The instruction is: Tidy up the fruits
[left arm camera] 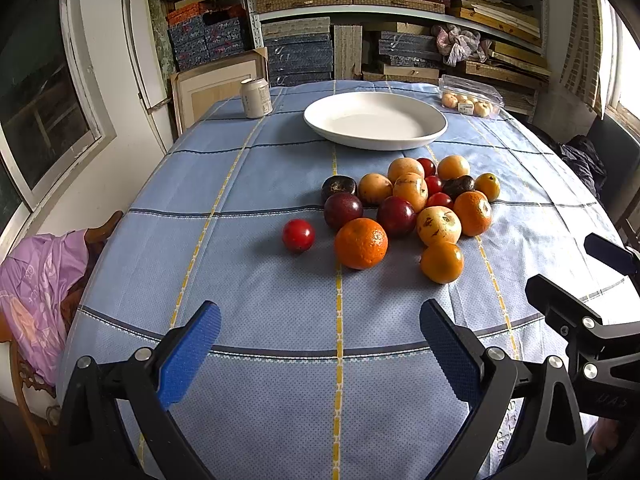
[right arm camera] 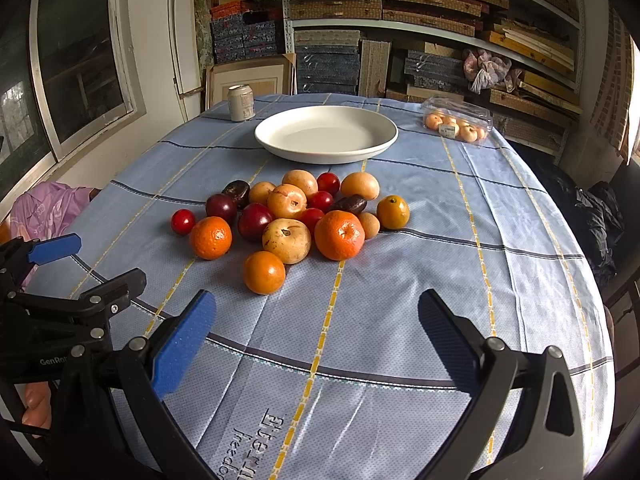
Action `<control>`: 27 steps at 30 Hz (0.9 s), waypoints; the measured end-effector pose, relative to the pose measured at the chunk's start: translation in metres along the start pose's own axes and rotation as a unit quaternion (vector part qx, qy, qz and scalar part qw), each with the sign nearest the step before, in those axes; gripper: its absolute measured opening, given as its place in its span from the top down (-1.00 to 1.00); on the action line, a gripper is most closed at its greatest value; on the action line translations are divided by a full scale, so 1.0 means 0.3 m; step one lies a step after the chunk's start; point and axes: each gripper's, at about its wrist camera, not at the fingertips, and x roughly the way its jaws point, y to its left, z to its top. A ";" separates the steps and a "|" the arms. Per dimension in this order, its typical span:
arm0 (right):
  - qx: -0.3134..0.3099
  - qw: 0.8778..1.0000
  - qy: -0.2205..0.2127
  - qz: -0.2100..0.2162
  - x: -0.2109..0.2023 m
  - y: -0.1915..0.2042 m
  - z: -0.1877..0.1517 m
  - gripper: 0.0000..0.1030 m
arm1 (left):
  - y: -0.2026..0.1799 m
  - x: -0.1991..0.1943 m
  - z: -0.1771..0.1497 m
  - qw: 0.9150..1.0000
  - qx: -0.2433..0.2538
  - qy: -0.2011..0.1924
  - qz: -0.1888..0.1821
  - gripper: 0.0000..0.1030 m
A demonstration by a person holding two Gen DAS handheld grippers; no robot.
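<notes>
A pile of several fruits [left arm camera: 416, 204] lies mid-table on the blue checked cloth [left arm camera: 260, 280]: oranges [left arm camera: 361, 243], dark plums [left arm camera: 343, 211], pale apples [left arm camera: 439, 225] and small red tomatoes [left arm camera: 298, 235]. The pile also shows in the right wrist view [right arm camera: 288, 216]. An empty white plate [left arm camera: 340, 110] sits behind it, also in the right wrist view [right arm camera: 292, 122]. My left gripper [left arm camera: 320, 344] is open and empty, hovering near the table's front edge, short of the fruit. My right gripper [right arm camera: 316, 336] is open and empty beside it; it also shows in the left wrist view [left arm camera: 580, 276].
A drink can [left arm camera: 256, 97] stands at the back left. A clear plastic box of small fruits [left arm camera: 470, 98] sits at the back right. Shelves with stacked boxes [left arm camera: 360, 0] fill the far wall. A chair with purple cloth [left arm camera: 36, 280] stands left of the table.
</notes>
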 end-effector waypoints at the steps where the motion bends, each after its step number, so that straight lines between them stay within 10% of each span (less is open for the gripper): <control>1: 0.000 1.000 0.000 0.000 0.001 0.000 0.000 -0.92 | 0.001 -0.002 0.000 1.000 0.000 0.001 0.000 -0.93; 27: 0.001 1.000 0.004 0.000 0.032 -0.018 -0.014 -0.92 | 0.001 0.028 0.005 1.000 0.001 0.016 -0.001 -0.93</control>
